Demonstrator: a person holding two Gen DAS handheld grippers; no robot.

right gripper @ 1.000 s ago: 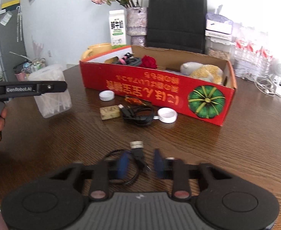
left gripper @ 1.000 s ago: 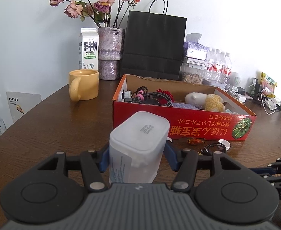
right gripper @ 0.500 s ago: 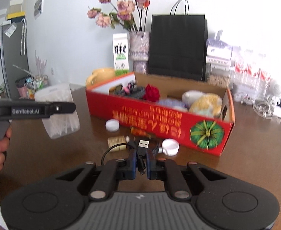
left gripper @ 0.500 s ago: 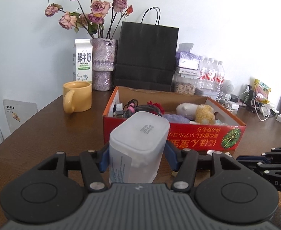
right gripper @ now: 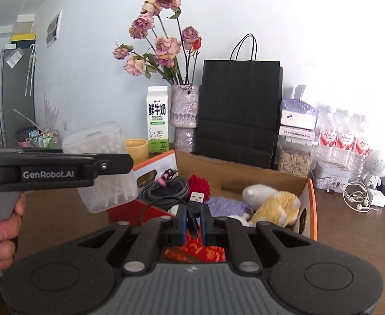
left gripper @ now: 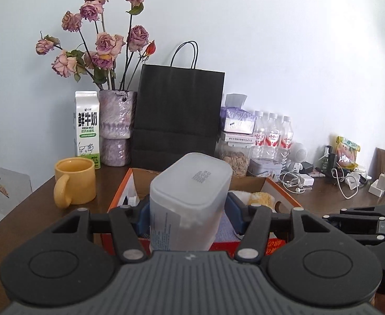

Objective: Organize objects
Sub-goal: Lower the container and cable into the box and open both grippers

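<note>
— Frosted container [left gripper: 189, 202] – where? Clamped in the left claw [left gripper: 188, 211], above the red box [right gripper: 310, 210].
— Right claw [right gripper: 193, 221]? Pinched tight on a USB cable [right gripper: 196, 202], over that box.

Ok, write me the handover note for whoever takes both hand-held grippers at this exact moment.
Left hand-held gripper: shut on the translucent cotton swab box, held in the air near the red cardboard box.
Right hand-held gripper: shut on the black USB cable, plug pointing up, at the box's near edge.
Already in the box: a coiled grey cable, a red flower, plush toys.
Left: drop both held items into the box. Whether anything remains on the table cannot be seen.
</note>
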